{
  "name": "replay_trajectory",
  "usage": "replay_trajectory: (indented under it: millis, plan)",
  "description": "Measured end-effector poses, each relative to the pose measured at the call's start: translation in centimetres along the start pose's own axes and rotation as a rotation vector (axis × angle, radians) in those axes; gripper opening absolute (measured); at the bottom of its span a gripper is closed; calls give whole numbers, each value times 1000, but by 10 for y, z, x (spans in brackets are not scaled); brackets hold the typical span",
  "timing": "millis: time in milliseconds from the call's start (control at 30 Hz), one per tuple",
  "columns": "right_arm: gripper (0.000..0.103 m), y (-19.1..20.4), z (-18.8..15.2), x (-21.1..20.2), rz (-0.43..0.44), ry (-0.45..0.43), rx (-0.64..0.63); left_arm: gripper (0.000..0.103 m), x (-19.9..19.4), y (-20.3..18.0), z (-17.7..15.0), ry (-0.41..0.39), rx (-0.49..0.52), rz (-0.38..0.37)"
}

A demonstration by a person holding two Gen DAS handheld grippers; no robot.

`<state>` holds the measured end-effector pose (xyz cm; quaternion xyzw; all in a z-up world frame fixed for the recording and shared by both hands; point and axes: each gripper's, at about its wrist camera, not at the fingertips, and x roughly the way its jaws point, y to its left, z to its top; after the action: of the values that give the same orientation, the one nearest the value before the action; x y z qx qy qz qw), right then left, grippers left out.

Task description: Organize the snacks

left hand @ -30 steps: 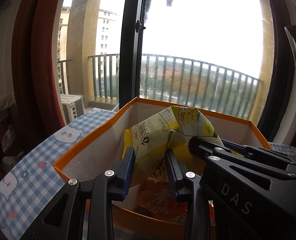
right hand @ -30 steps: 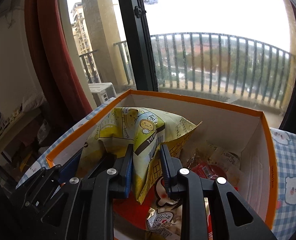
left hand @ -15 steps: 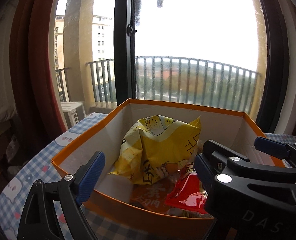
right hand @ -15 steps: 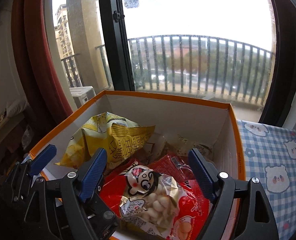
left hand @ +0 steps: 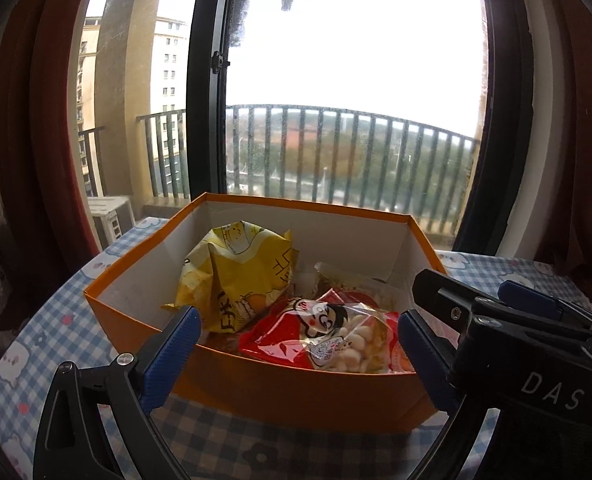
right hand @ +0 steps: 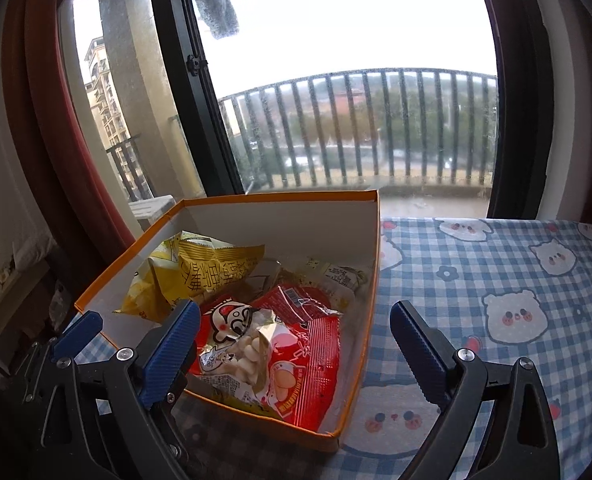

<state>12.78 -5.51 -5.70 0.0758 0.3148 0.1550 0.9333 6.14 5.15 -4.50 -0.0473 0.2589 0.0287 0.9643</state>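
A blue-and-white checked tablecloth [right hand: 495, 280] printed with bear faces covers the table in front of a tall window [left hand: 355, 80] with a dark frame and a railed balcony beyond. On the cloth sits an open orange box [left hand: 296, 392] with white inner walls, close to the window side of the table.

Both grippers are held level on the near side of the box and point toward the window. The left gripper [left hand: 296, 332] hangs just in front of the box's near wall, its blue-padded fingers [left hand: 172, 344] spread wide with nothing between them. The right gripper [right hand: 292, 324] sits beside it, aimed over the box's right near corner, its fingers [right hand: 415, 344] likewise spread wide and empty; its left finger overlaps the box's near edge in view, while the right one hangs above the bare cloth. In the left wrist view the body of the right gripper fills the lower right corner.

Inside the box, a puffy yellow snack bag [left hand: 240, 280] leans in the back left part. A red snack bag [right hand: 280, 348] with a cartoon face and pale round pieces showing through a clear panel lies flat at the front, its edge touching the yellow one. Behind it lies a smaller pale packet [right hand: 335, 272], its print too small to read.
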Motion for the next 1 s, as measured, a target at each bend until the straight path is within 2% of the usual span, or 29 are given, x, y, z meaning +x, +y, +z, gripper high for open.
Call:
replay_trajectory:
  millis: [200,467,600,733,1000]
  plan:
    - [97,-31,-7,-36,-50,-35,57,100,-18,-19,-2,0,-1,-52]
    - [99,-74,-18,-88,-96,-84,140,101,-47,-58,-3,-43,75,-109]
    - [99,-86,-21,-117,-163,-141,124,102,-63,-72,-4,-63,101,-127]
    - [99,-92,-25,-141,-228,-186,102,102,-77,-86,-6,-104,119,-112]
    - [99,-95,-40,-174,-292,-237,56,102,-99,-106,-17,-136,167,-105]
